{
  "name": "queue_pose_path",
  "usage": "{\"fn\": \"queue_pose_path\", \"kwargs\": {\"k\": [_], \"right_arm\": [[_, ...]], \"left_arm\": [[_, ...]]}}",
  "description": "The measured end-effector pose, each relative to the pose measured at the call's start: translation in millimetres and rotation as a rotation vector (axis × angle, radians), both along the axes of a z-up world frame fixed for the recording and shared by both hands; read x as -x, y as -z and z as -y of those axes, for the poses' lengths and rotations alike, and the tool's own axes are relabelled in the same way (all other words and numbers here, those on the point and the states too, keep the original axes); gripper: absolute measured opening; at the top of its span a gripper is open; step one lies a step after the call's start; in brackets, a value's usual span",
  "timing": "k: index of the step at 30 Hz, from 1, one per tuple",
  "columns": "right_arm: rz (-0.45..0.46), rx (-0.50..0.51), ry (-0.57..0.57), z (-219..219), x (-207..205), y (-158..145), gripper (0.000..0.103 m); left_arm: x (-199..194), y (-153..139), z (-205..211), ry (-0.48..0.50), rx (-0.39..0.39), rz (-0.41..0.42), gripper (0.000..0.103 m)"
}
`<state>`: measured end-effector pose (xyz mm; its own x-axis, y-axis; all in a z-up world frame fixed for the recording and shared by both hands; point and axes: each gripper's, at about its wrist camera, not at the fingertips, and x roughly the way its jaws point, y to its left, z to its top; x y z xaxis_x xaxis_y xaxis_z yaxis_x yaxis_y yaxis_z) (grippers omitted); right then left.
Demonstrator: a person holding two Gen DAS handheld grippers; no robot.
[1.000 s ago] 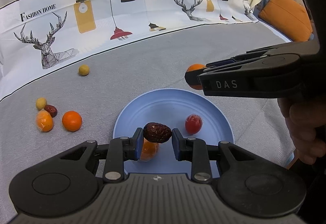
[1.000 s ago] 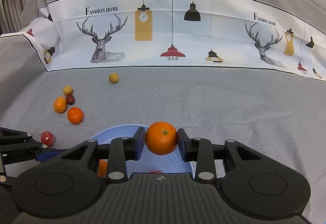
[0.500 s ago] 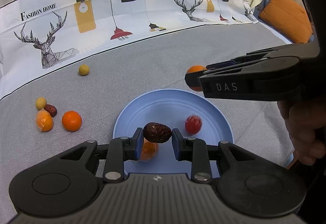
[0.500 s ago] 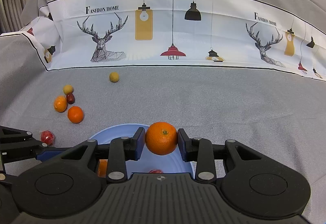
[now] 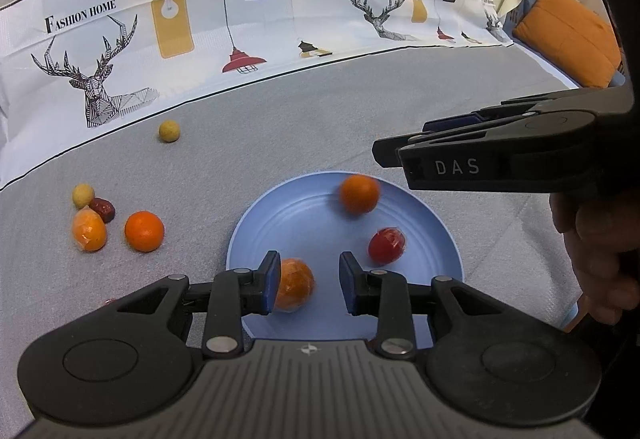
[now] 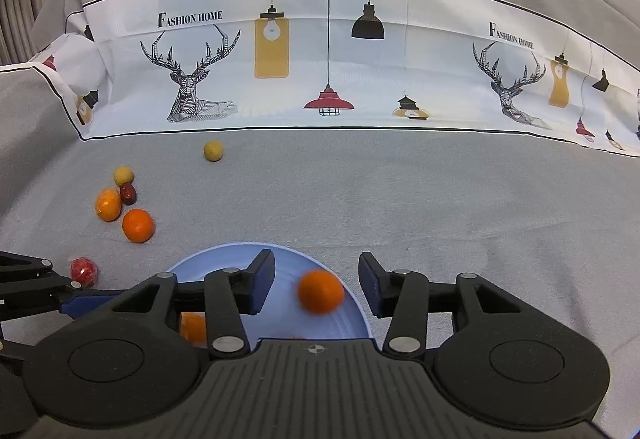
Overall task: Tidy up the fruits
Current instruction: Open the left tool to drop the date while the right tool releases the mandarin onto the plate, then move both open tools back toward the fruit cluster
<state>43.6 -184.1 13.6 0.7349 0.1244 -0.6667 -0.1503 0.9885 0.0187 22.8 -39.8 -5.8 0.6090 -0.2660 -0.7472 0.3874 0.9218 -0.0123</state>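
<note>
Over the blue plate (image 5: 320, 231), my left gripper (image 5: 308, 285) has its jaws opening with nothing between them. The brown date that it held is out of sight. A wrapped orange fruit (image 5: 294, 289) lies on the plate below the left pad, with a red wrapped fruit (image 5: 387, 245) to its right. My right gripper (image 6: 316, 271) is open and still widening. A blurred orange (image 6: 320, 291) sits loose below its jaws on the plate (image 6: 224, 259). From the left wrist view this orange (image 5: 359, 194) lies near the far rim, under the right gripper (image 5: 394, 153).
On the grey cloth to the left lie an orange (image 5: 144, 231), a wrapped orange fruit (image 5: 89, 230), a dark date (image 5: 103, 209) and a yellow ball (image 5: 83, 195). Another yellow ball (image 5: 169, 130) sits farther back. A red wrapped fruit (image 6: 84, 271) lies left of the plate. A hand (image 5: 600, 239) holds the right gripper.
The right jaws parted and the orange dropped onto the plate. The left jaws widened a little and the date is gone from between them. Neither hand shifted.
</note>
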Motion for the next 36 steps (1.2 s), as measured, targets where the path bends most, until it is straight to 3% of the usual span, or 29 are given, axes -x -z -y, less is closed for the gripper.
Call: {"fn": "queue_pose_path", "kwargs": {"k": [19, 31, 33, 36], "right_arm": [[0.004, 0.009, 0.008, 2.1, -1.2, -1.5, 0.049], [0.063, -0.024, 0.028, -5.0, -0.4, -11.8, 0.049], [0.068, -0.043, 0.036, -6.1, -2.7, -13.2, 0.048], [0.072, -0.079, 0.044, -8.7, -7.0, -14.7, 0.035]], "left_arm": [[-1.6, -2.4, -4.1, -0.015, 0.001, 0.007, 0.035], [-21.0, -20.4, -37.4, -0.165, 0.015, 0.047, 0.035], [-27.2, -23.0, -43.4, -0.187, 0.013, 0.052, 0.035], [-37.1, -26.4, -55.8, -0.225, 0.02, 0.057, 0.033]]}}
